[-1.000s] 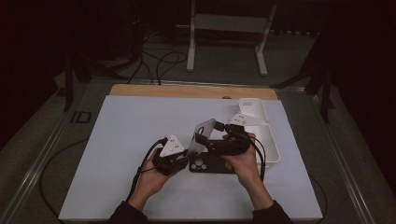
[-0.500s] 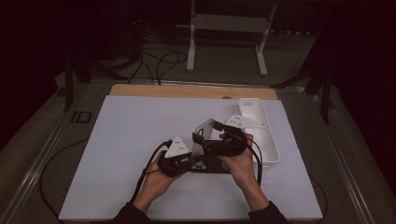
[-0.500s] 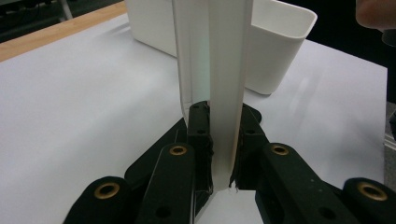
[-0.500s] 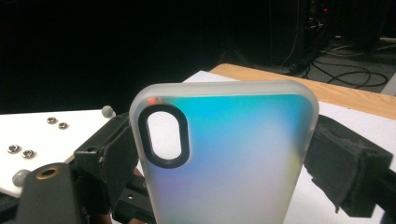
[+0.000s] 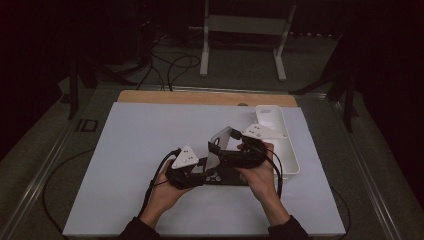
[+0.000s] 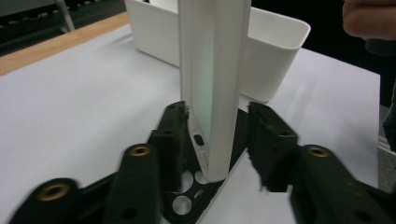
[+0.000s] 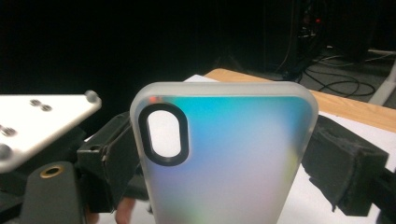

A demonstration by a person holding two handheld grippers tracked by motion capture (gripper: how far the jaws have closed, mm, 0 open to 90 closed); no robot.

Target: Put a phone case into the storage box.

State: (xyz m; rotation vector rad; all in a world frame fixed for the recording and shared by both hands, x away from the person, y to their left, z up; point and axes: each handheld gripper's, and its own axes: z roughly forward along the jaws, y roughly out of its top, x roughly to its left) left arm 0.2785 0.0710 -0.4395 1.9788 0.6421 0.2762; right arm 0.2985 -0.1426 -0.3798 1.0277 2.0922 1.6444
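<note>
the right gripper [image 5: 227, 145] has its jaws clamped on the two long edges of a frosted case [image 7: 224, 158], which is held nearly upright, camera cutout at its upper left in the right gripper view. in the left gripper view the same case [image 6: 212, 88] is seen edge-on, its lower corner resting on a black case [image 6: 187, 198] that lies flat on the counter [image 5: 125, 145]. the left gripper [image 5: 200, 172] has its jaws apart, one on each side of that corner; the left-hand pad looks very near or touching the frosted edge, the other stands off it, so nothing is gripped there.

compared with a second ago, the left gripper is seen to have been moved right, in against the black case [image 5: 222, 176], and the frosted case [image 5: 220, 147] appears to have been tipped up more steeply over it. this is judged to mean that the two cases are being separated or restacked, the black one being steadied from the left while the frosted one is lifted.

a white bin [image 5: 282, 145] stands just right of the hands, at the counter's right side, and is judged a likely place for a case.
</note>
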